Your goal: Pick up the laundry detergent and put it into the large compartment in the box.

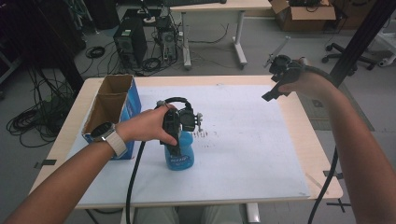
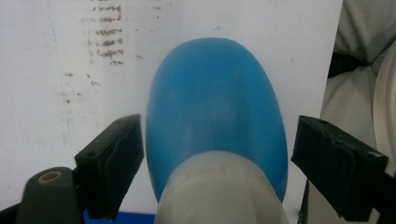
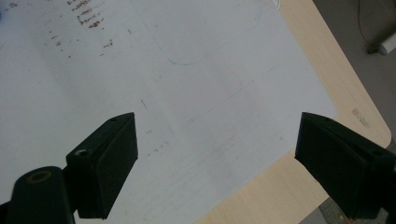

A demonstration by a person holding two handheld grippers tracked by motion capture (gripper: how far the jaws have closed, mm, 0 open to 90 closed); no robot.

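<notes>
Blue bottle upright on the white sheet covering the worktop, near the front edge, just right of an open blue cardboard box. White cap of the bottle close under the left gripper's camera, blue body bulging between the 2 jaws.

Left gripper directly over the bottle top, held in the left hand, a watch with a pale strap on that wrist. In the left gripper view, left gripper with jaws spread wide on either side of the bottle; one jaw very near the blue wall, contact hard to judge, the other jaw clearly apart from it. Not clamped.

Right gripper raised above the far right corner of the worktop, held in the right hand, well apart from the bottle. In the right gripper view, right gripper with jaws wide apart, nothing between them, bare sheet and the wooden worktop edge below.

Brown smudges on the sheet just behind the bottle. Black cable trailing from the left gripper toward the front edge. Beyond the worktop, computer towers on the floor, a second desk, a cardboard box.
</notes>
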